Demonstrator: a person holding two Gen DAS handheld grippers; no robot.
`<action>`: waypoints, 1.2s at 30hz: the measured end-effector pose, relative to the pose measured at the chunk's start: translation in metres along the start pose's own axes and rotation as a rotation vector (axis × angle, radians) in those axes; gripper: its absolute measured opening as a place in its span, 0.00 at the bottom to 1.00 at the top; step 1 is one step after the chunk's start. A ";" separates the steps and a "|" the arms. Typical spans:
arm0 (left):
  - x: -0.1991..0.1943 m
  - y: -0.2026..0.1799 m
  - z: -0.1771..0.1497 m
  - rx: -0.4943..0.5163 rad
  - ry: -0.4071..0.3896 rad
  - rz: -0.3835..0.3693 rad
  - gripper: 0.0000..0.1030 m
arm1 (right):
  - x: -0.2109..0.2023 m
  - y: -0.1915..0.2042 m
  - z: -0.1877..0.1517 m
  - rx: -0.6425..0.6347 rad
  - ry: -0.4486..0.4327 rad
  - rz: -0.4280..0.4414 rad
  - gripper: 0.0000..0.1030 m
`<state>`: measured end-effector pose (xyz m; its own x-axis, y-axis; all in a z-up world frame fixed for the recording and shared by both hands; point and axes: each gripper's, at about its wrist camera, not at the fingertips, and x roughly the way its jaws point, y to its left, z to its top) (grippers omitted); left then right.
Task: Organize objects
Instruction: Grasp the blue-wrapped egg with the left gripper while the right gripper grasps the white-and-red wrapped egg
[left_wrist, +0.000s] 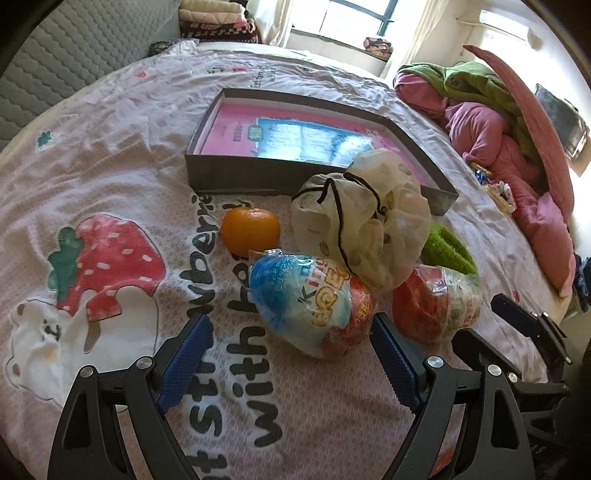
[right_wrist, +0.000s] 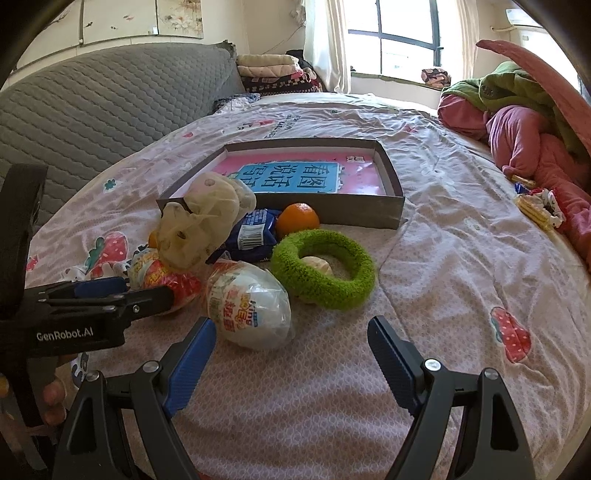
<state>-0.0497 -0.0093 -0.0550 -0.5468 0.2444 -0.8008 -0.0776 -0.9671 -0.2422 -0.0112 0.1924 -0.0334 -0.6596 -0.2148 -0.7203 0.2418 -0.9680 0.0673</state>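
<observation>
A shallow grey box (left_wrist: 229, 173) (right_wrist: 332, 212) with a pink and blue sheet inside lies on the bed. In front of it sit an orange (left_wrist: 250, 230) (right_wrist: 297, 219), a cream drawstring pouch (left_wrist: 362, 218) (right_wrist: 201, 225), a blue-and-red wrapped egg (left_wrist: 306, 306) (right_wrist: 162, 277), a second wrapped egg (left_wrist: 436, 306) (right_wrist: 249, 308), a green fuzzy ring (right_wrist: 325, 273) (left_wrist: 447, 251) and a dark blue packet (right_wrist: 255, 230). My left gripper (left_wrist: 291, 328) (right_wrist: 107, 291) is open, close to the blue-and-red egg. My right gripper (right_wrist: 291, 332) is open, just before the second egg, its fingers (left_wrist: 517, 314) also showing in the left wrist view.
The bedsheet (right_wrist: 443, 258) is pale pink with strawberry prints. A heap of pink and green bedding (right_wrist: 535, 129) lies at the right with small items (right_wrist: 535, 206) beside it. A grey quilted headboard (right_wrist: 92, 103) and folded blankets (right_wrist: 273, 74) stand at the back left.
</observation>
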 end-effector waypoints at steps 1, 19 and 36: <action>0.002 0.000 0.001 -0.001 0.003 -0.007 0.86 | 0.002 0.000 0.000 0.002 0.001 0.006 0.81; 0.017 0.005 0.008 -0.010 0.019 -0.052 0.86 | 0.019 0.015 0.011 -0.044 -0.012 0.064 0.74; 0.018 0.002 0.006 0.013 0.025 -0.078 0.81 | 0.023 0.015 0.008 -0.007 0.003 0.195 0.51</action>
<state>-0.0652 -0.0076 -0.0664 -0.5179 0.3202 -0.7932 -0.1295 -0.9460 -0.2973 -0.0290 0.1721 -0.0435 -0.5973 -0.3979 -0.6963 0.3700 -0.9071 0.2009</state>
